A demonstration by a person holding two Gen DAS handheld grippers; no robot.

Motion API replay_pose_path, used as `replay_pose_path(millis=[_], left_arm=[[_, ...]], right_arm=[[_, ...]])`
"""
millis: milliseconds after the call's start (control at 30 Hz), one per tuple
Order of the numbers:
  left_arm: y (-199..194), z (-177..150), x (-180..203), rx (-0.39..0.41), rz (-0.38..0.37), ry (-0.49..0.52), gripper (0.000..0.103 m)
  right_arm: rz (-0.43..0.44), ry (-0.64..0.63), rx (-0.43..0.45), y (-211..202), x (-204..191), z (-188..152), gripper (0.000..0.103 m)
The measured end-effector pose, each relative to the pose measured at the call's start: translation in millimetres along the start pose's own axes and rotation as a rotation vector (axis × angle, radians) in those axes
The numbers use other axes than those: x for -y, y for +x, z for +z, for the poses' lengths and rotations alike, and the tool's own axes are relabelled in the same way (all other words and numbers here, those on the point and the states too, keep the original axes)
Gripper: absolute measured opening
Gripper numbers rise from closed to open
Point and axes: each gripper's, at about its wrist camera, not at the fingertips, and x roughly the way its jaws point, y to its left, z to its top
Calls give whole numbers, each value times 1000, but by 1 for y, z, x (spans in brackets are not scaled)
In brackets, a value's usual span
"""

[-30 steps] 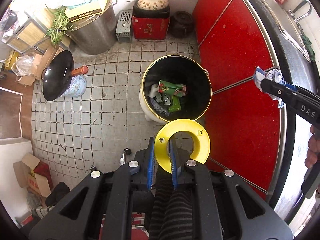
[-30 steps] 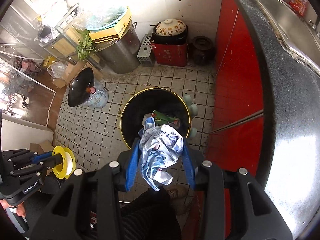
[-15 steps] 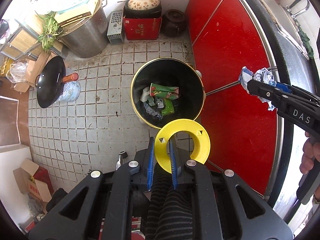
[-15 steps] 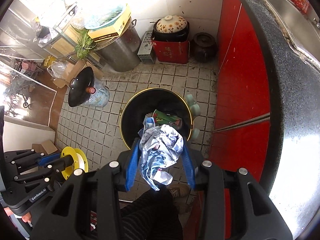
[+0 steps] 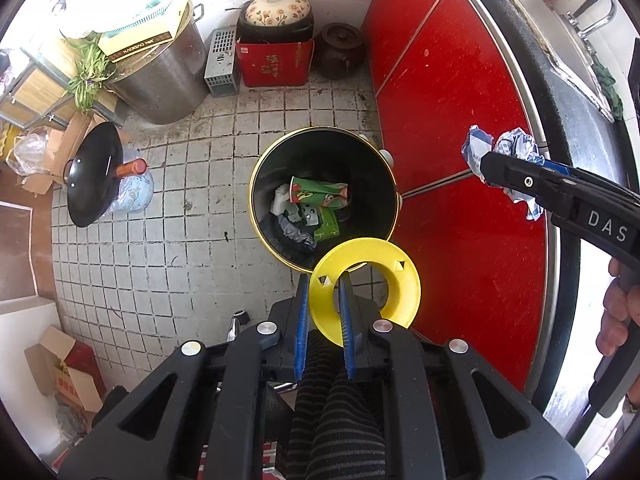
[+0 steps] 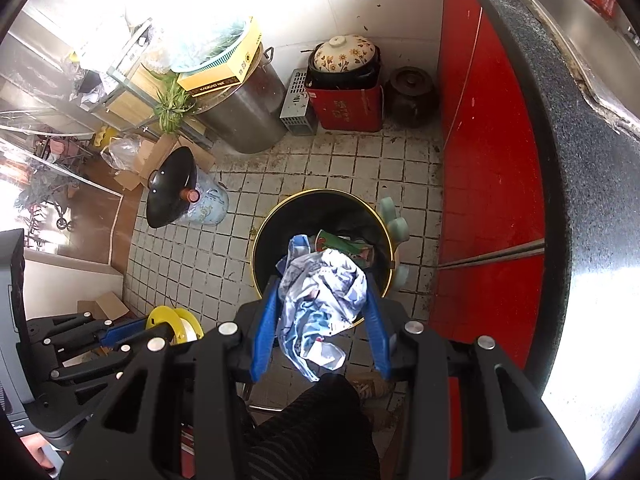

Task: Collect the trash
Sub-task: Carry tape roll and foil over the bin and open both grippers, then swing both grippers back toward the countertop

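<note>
Item 1: right gripper (image 6: 320, 300), clamped on a crumpled wrapper (image 6: 320, 300). I hold it above the bin (image 6: 260, 248), roughly over the near rim. Risk: loose tail hangs low and toward me; on release it may snag a blue finger (image 6: 264, 328) or flutter short onto the floor (image 6: 200, 248).

Item 2: left gripper (image 5: 324, 300), closed on the flange of a yellow spool (image 5: 364, 284). It sits just short of the bin (image 5: 256, 184) rim in this view. Risk: thin edge grip; the spool may pivot or slip, strike the rim and roll off across the tiles.

Item 3: bin, holding green cartons (image 5: 320, 196) and scraps; plenty of room. Risk: both grippers converging may collide over the opening.
</note>
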Motion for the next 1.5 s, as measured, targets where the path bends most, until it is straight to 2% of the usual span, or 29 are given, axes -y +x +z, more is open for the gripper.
replay_pose_path(millis=[200, 400, 567, 600, 633, 667, 700, 767, 833, 967, 1067, 1133, 1233, 1300, 1367, 1433, 1500], left_arm=[[28, 15, -7, -22, -16, -1, 14], [81, 31, -21, -59, -32, -36, 14], [105, 37, -22, -77, -67, -38, 14], [105, 38, -21, -75, -67, -39, 19], [103, 38, -22, -63, -63, -44, 28], [101, 39, -22, -45, -56, -51, 65], [93, 39, -24, -3, -29, -63, 93], [85, 38, -21, 49, 8, -63, 94], [76, 39, -22, 45, 15, -56, 94], [47, 34, -24, 72, 50, -73, 94], [27, 32, -21, 88, 67, -72, 95], [16, 35, -11, 90, 64, -46, 95], [1, 40, 21, 106, 50, 14, 95], [-9, 45, 51, 123, 27, 72, 95], [-21, 47, 99, 143, -2, 167, 96], [-29, 43, 148, 148, -41, 285, 96], [-35, 32, 204, 140, -76, 408, 96]], right_arm=[[-1, 4, -14, 22, 1, 11, 40], [39, 15, -61, 75, 5, 21, 40], [58, 51, -89, 102, 16, 25, 43], [57, 60, -81, 101, 18, 26, 45], [54, 65, -68, 100, 19, 27, 54], [50, 69, -51, 96, 19, 29, 70], [46, 74, -31, 92, 19, 31, 76], [59, 81, -6, 87, 18, 36, 83], [73, 80, 15, 80, 17, 41, 90], [115, 96, 66, 53, 18, 50, 93], [141, 123, 130, 15, 25, 48, 94], [129, 136, 184, -18, 34, 42, 96], [55, 185, 282, -75, 64, 25, 96], [-13, 245, 354, -117, 97, 0, 96], [-100, 315, 415, -154, 136, -38, 96], [-211, 425, 461, -191, 182, -93, 96], [-301, 564, 502, -225, 225, -164, 96]])
